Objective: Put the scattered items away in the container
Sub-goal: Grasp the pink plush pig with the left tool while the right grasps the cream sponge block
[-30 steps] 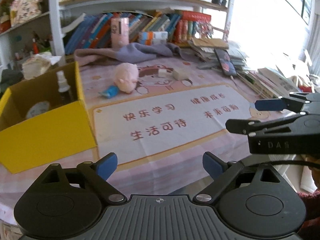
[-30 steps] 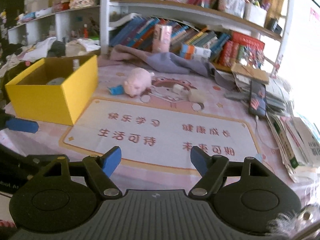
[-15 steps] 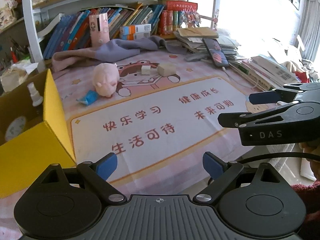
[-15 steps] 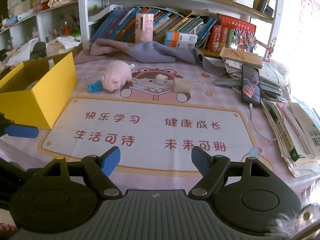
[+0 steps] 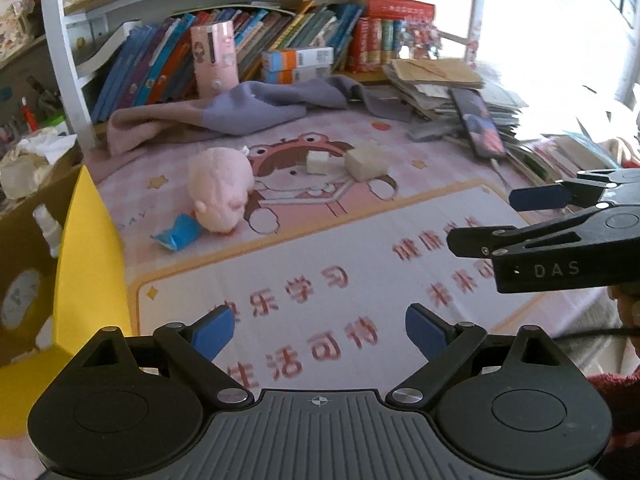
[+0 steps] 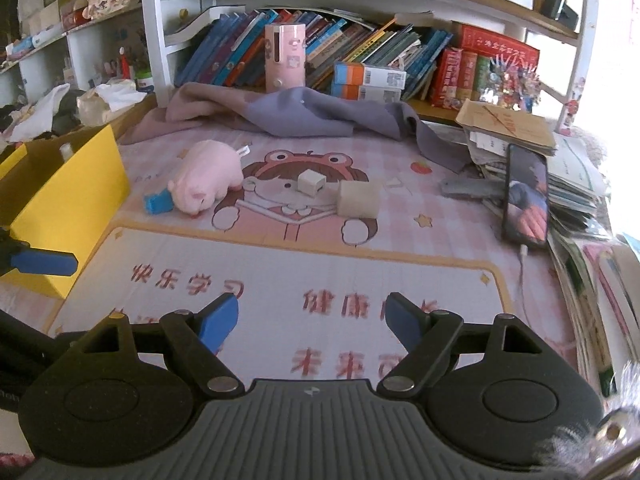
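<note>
The left gripper (image 5: 319,330) is held spread wide and empty above the near part of the printed mat (image 5: 360,264); the right gripper (image 6: 313,318) is likewise parted with nothing between its blue pads. The pink plush pig (image 6: 208,178) is seen well ahead of both, lying on the mat with the blue wrapper (image 6: 158,202) touching its snout. A small white cube (image 6: 311,182) and a beige block (image 6: 358,199) are placed just beside each other further right. The yellow box (image 6: 68,200) is set at the left, a spray bottle (image 5: 47,224) inside. A grey cloth (image 6: 304,114), a phone (image 6: 527,196) and bookshelves (image 6: 360,52) are found behind
</note>
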Available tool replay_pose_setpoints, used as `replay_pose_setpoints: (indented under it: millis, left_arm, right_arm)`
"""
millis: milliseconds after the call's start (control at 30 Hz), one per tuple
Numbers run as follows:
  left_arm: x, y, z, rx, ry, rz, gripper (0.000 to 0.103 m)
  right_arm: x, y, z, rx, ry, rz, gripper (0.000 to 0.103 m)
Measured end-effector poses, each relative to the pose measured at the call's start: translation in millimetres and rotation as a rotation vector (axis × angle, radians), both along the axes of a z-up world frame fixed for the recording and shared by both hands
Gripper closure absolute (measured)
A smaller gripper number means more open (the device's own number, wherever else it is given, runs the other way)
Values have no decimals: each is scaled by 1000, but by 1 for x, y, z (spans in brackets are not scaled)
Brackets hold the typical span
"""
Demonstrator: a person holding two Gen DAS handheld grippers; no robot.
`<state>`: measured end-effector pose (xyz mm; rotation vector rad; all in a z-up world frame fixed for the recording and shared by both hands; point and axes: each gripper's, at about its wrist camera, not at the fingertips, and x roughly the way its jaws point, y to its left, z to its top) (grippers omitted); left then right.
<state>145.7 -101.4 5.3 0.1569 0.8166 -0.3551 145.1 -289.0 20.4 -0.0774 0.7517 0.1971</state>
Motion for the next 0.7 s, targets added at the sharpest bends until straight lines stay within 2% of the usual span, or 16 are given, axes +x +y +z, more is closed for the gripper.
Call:
replay_pose_setpoints:
  millis: [367, 700]
  left_arm:
    - [68, -24, -9, 78, 1, 139, 9]
    - [150, -25, -26, 188, -52, 228, 9]
  right_arm:
    - [82, -21, -15, 19, 2, 95, 23]
    - [174, -20, -44, 3, -22, 114, 23]
